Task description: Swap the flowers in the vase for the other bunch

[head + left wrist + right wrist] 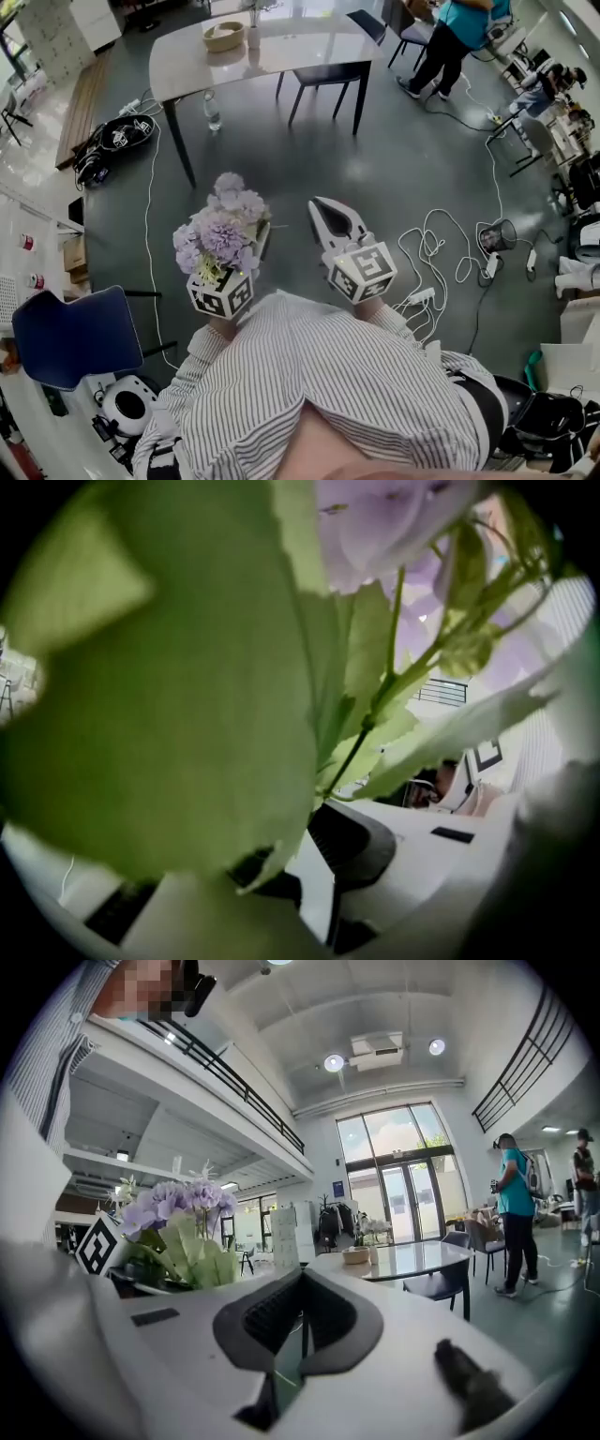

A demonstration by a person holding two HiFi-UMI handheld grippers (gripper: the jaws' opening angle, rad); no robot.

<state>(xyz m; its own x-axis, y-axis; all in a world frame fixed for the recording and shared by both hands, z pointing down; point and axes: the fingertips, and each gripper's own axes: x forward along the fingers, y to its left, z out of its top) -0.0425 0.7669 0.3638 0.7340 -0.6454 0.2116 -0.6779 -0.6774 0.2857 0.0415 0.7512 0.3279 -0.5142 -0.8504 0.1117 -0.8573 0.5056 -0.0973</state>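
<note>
Flowers of the lilac bunch [223,230] stand upright out of the left tool [323,855], held low in front of the person and well apart from the vase. Glossy grey floor [422,169] fills most of the head view, strewn with looping white cables [441,244]. A pale bench [300,52] with rounded corners and dark legs stands at the far end. A striped shirt [319,394] takes up the bottom, and a blue chair [70,336] sits at the left. The bunch is a dome of frilled blooms over broad matt green leaves. In the left gripper view those blurred leaves cover most of the picture and hide the stems where they meet the dark pads, which are drawn nearly together on the bunch. The right tool [300,1321], smooth white plastic, has its jaws pressed together with nothing between. On the bench a round woven basket [224,36] sits just beside the vase [253,37], which is too small to make out clearly; sprigs rising from it are cut by the top edge. A clear bottle [212,111] stands on the floor near a bench leg.
</note>
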